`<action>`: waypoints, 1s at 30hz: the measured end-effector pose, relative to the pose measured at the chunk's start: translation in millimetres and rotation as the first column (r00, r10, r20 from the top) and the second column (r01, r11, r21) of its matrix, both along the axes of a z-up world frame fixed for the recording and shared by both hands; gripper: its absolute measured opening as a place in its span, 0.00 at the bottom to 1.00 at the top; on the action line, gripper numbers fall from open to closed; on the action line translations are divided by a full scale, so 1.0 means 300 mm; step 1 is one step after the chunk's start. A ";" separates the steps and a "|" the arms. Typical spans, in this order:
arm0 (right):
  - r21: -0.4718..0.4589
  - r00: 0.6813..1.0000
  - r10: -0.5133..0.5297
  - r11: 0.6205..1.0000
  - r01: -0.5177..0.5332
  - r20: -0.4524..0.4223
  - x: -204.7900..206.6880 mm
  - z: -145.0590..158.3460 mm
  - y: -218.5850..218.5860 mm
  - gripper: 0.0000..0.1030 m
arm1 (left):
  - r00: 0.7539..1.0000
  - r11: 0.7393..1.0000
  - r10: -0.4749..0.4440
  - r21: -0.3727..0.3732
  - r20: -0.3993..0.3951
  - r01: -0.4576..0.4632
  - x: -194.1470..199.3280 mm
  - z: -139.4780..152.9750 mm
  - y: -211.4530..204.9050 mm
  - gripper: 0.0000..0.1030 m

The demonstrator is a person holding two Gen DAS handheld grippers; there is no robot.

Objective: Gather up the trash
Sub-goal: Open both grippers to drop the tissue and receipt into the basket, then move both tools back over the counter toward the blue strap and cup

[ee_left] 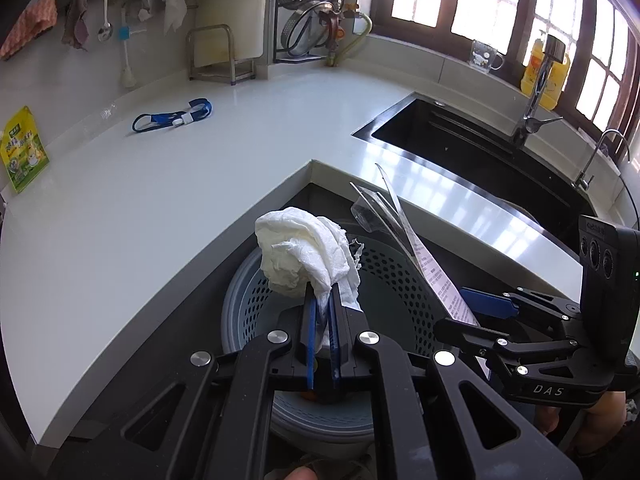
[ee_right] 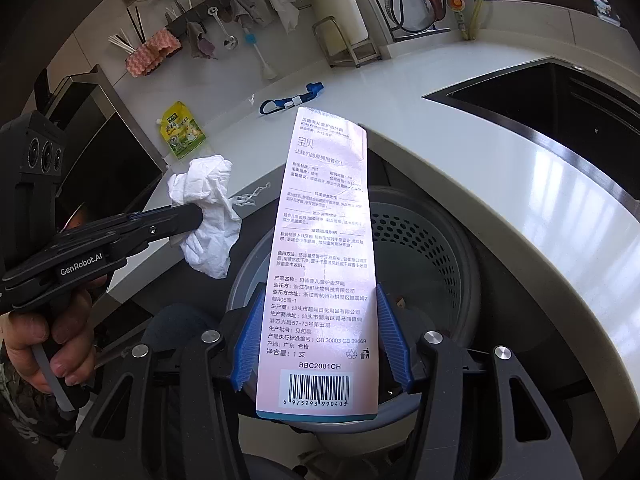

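Holding a crumpled paper towel (ee_left: pixel 306 254) clenched in the left tool (ee_left: pixel 320 312) and a toothbrush package card (ee_right: pixel 324 264) between the spread fingers of the right tool (ee_right: pixel 322 344), apparently slack rather than pinched, both right above the perforated grey trash bin (ee_left: pixel 400 276) tucked under the counter (ee_left: pixel 160 184). Best to centre each over the opening, drop low, then release. Still on the counter: blue strap (ee_left: pixel 172 119), yellow pouch (ee_left: pixel 24 148).

Bright daylight from blown-out windows (ee_left: pixel 500 4); glare streaks on white countertop (ee_left: pixel 160 184); fisheye bending, dark vignetted corners; sharp focus.
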State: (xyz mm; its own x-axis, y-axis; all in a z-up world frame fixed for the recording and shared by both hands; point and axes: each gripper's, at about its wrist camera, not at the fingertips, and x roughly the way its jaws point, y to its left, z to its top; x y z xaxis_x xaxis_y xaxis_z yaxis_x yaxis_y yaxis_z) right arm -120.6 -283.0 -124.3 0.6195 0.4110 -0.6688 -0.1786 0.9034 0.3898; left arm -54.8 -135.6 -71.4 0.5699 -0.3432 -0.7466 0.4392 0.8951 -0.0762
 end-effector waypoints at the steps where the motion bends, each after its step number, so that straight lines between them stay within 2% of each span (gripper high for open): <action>1: 0.001 1.000 0.003 1.000 -0.003 -0.004 0.003 -0.005 0.002 0.50 | 1.000 1.000 -0.001 0.002 -0.004 0.001 0.002 -0.006 -0.004 0.08; 12: -0.039 0.999 0.004 0.999 -0.005 -0.035 0.040 -0.055 0.014 0.50 | 0.998 1.000 -0.004 0.025 -0.057 0.005 0.042 -0.081 -0.021 0.08; 13: -0.046 0.999 0.007 0.999 -0.009 -0.040 0.044 -0.062 0.017 0.50 | 0.998 0.999 -0.006 0.032 -0.064 0.008 0.047 -0.092 -0.025 0.10; 15: -0.056 0.998 0.018 0.998 -0.021 -0.059 0.054 -0.082 0.023 0.50 | 0.997 0.999 -0.010 0.048 -0.074 0.013 0.054 -0.118 -0.036 0.28; 16: -0.069 0.998 0.010 0.998 -0.014 -0.059 0.055 -0.089 0.023 0.51 | 0.997 0.998 -0.012 0.059 -0.082 0.017 0.058 -0.131 -0.041 0.44; 17: -0.084 0.998 0.002 0.996 -0.008 -0.062 0.059 -0.095 0.024 0.51 | 0.996 0.997 -0.017 0.070 -0.090 0.023 0.061 -0.143 -0.048 0.52; 20: -0.101 0.997 0.001 0.995 -0.008 -0.073 0.065 -0.109 0.027 0.59 | 0.995 0.996 -0.013 0.090 -0.100 0.022 0.071 -0.170 -0.049 0.61; 25: -0.122 0.997 -0.006 0.993 -0.003 -0.077 0.066 -0.110 0.029 0.63 | 0.995 0.997 0.022 0.079 -0.094 -0.014 0.082 -0.161 -0.013 0.61; 30: -0.122 0.998 -0.011 0.992 0.003 -0.065 0.055 -0.087 0.030 0.64 | 0.996 0.998 0.049 0.047 -0.074 -0.045 0.082 -0.122 0.029 0.67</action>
